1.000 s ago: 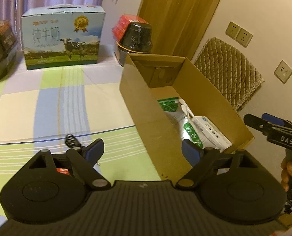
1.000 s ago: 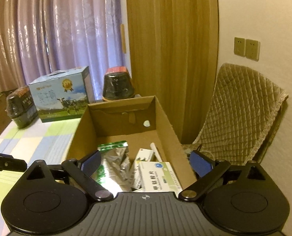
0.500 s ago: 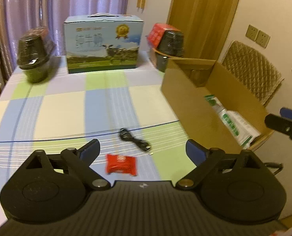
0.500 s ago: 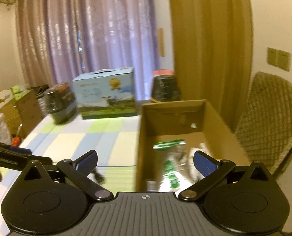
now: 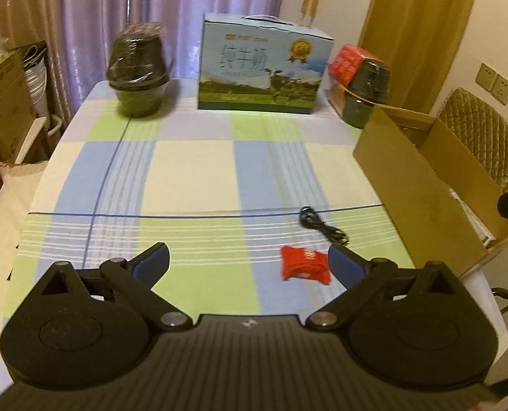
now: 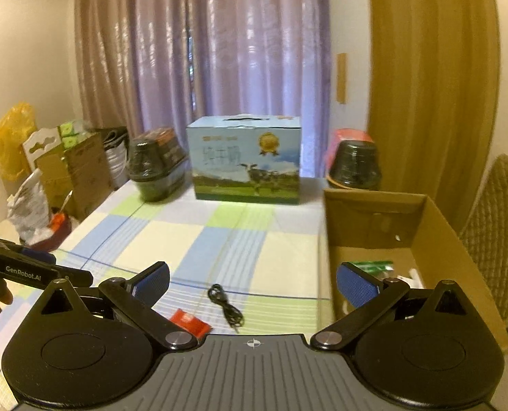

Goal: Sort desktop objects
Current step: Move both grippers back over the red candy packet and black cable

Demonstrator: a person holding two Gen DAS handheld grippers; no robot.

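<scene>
A red snack packet (image 5: pixel 305 266) lies on the checked tablecloth near the front edge, just left of my left gripper's right finger. A coiled black cable (image 5: pixel 322 226) lies just beyond it. My left gripper (image 5: pixel 249 262) hovers open and empty above the cloth. The open cardboard box (image 5: pixel 411 185) stands at the table's right edge with green-and-white packets (image 6: pixel 373 267) inside. My right gripper (image 6: pixel 252 282) is open and empty, held above the red packet (image 6: pixel 189 322) and the cable (image 6: pixel 226 306), with the box (image 6: pixel 421 226) to its right.
A blue milk carton box (image 5: pixel 264 68) stands at the back of the table, with a dark wrapped bowl (image 5: pixel 137 70) at back left and another (image 5: pixel 367 85) at back right. A quilted chair (image 5: pixel 483 140) is behind the cardboard box. Cartons and bags (image 6: pixel 59 174) crowd the left side.
Both grippers have swung left, away from the cardboard box and toward the table's middle. The red packet and black cable have come into view in both cameras.
</scene>
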